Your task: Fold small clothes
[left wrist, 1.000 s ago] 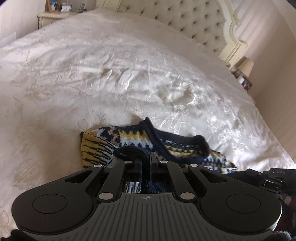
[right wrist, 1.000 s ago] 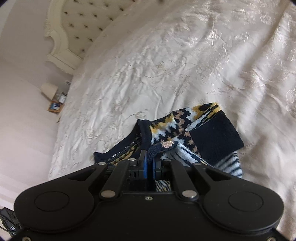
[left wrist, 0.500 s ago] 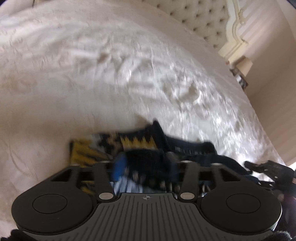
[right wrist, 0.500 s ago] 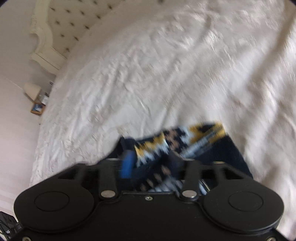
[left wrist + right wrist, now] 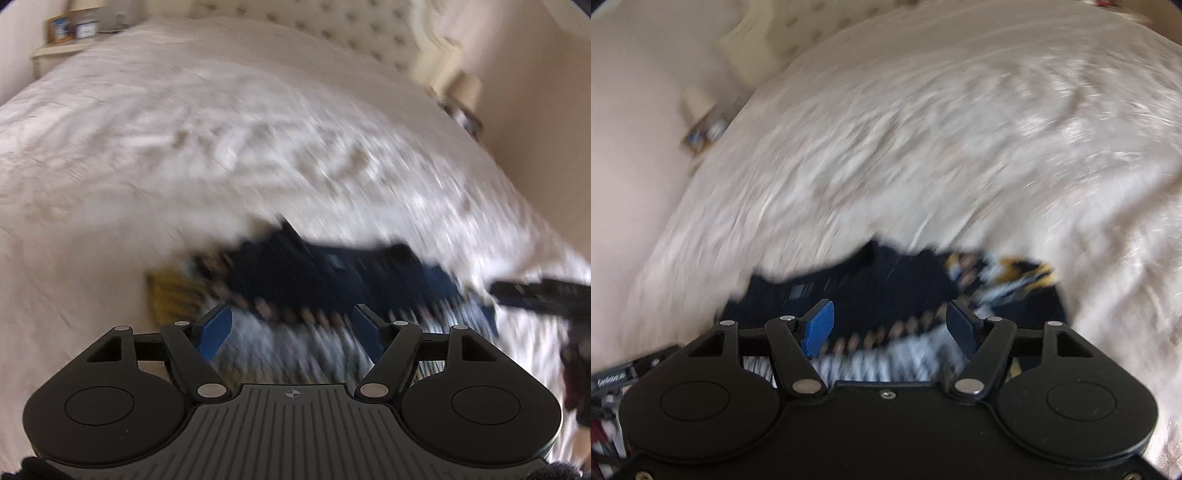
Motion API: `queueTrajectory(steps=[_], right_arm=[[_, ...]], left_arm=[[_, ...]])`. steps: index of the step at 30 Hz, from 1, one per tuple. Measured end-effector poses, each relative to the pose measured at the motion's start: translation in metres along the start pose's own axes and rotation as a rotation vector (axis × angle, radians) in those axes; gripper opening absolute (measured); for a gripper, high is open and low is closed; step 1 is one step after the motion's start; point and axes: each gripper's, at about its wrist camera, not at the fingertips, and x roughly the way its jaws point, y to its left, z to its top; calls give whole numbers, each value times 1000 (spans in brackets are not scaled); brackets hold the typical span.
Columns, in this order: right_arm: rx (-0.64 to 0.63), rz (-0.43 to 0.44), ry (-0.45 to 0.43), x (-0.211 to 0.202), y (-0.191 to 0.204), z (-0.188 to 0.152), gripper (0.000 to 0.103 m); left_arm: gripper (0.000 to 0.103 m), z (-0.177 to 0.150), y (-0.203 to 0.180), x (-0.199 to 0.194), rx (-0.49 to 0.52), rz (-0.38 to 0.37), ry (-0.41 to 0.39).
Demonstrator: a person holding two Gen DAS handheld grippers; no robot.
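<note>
We have both tongs wide open over a small patterned knit garment [image 5: 325, 280] that lies on the bed [image 5: 184, 147]. The left tongs [image 5: 295, 328] show blue pads spread apart with nothing between them, and the right tongs [image 5: 890, 328] look the same, fingers parted over the dark navy part of the knit. In the left view the garment sits at about 12 o'clock from the tongs, with its yellow-striped edge toward 10 o'clock and the other tool's black tip at 3 o'clock. In the right view the yellow and white pattern lies toward 2 o'clock. Both views are heavily blurred, so we cannot tell how neatly the layers are stacked.

We judge a fold is laid and released. To do this well, we should lift straight off so the pads do not snag the loose knit, then check the edges align before pinching any new corner.
</note>
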Motion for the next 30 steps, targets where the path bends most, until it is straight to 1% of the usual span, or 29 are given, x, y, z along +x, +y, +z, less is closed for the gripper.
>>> queueTrajectory(steps=[4,7,8,10,11,12,13,14,16,18,21,23,25,28,30], right_arm=[[-137,70,97,16,29,-23,71],[-239,89,160,33,45,-37,70],[-265,76,175,38,46,-40,70],[-339,-4,204,50,44,-44,70],[-366,-46,211,54,41,-45,70],[-384,-89,214,57,35,-45,70],[-381,-127,214,59,25,-43,70],[-361,-140,212,58,15,-41,68],[-312,-148,201,52,-3,-36,66],[-291,-154,185,43,-11,-33,66],[-233,-82,130,18,-21,-33,69],[-206,-56,104,1,-27,-40,69],[-191,-46,94,-14,-33,-49,69],[-187,-68,111,-32,-40,-70,69],[-183,-83,131,-36,-46,-79,69]], left_arm=[[71,-29,-30,10,76,-10,76],[71,-47,-35,21,119,47,123],[71,-53,-32,26,132,76,150],[71,-61,-20,34,155,129,193],[71,-63,-11,34,161,141,204],[70,-65,-3,35,164,136,217],[70,-65,4,34,165,131,232],[70,-64,9,33,167,132,242],[70,-64,13,27,186,130,245],[71,-63,15,18,192,134,233],[71,-66,16,-4,134,101,176],[71,-71,20,-16,84,91,149],[71,-78,24,-24,46,92,139],[71,-92,33,-32,12,112,149],[71,-99,36,-33,-1,121,169]])
